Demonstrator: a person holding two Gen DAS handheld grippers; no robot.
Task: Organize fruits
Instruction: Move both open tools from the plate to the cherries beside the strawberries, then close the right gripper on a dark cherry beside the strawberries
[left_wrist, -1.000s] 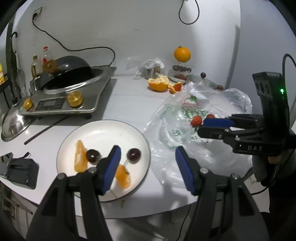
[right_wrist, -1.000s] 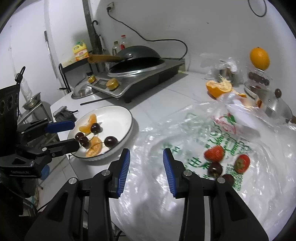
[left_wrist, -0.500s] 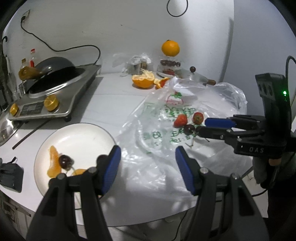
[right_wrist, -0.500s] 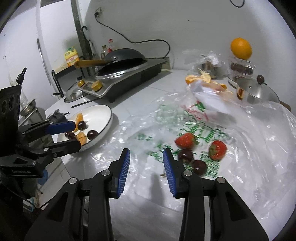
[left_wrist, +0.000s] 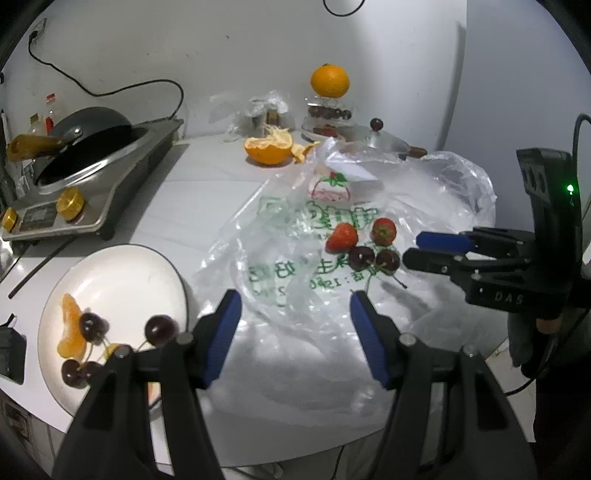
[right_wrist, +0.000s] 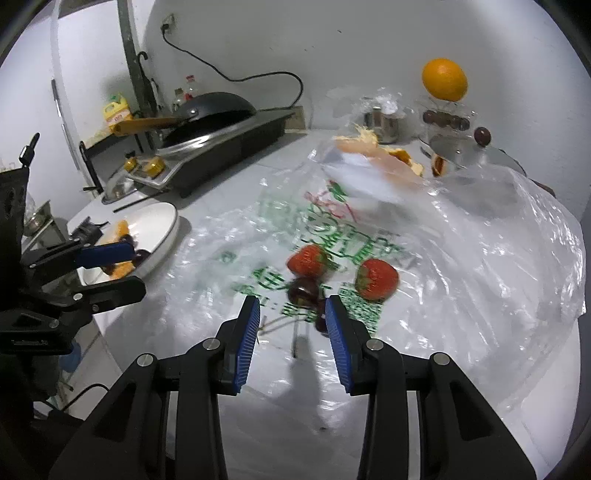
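- Since the earlier frames both grippers have swung from over the plate (left_wrist: 122, 273) across to the plastic bag (left_wrist: 369, 206); the right gripper (right_wrist: 291, 317) is now much closer to the fruit on the bag.
- Two strawberries (left_wrist: 341, 238) and two dark cherries (left_wrist: 361, 257) lie in a cluster on the flattened plastic bag, toward the right side of the worktop (left_wrist: 207, 192).
- In the right wrist view the nearer cherry (right_wrist: 303, 290) sits just ahead of the right gripper's blue pads (right_wrist: 246, 332); a second cherry is partly hidden behind the right pad.
- Right gripper: jaws partly open, nothing between the pads, not gripping anything.
- Left gripper (left_wrist: 293, 325): jaws about half open, empty, hovering over the bag's near edge, between plate and fruit cluster.
- White plate at the worktop's front left edge holds orange segments (left_wrist: 70, 328) and several cherries (left_wrist: 160, 329).
- Peeled orange half (left_wrist: 267, 147) with peel scraps near the worktop's back edge.
- Whole orange (left_wrist: 329, 80) stands on a clear container of fruit at the back.
- A pot lid (left_wrist: 384, 138) lies just beside the bag's far edge.
- Stove with a dark pan (left_wrist: 85, 136) at the worktop's back left.
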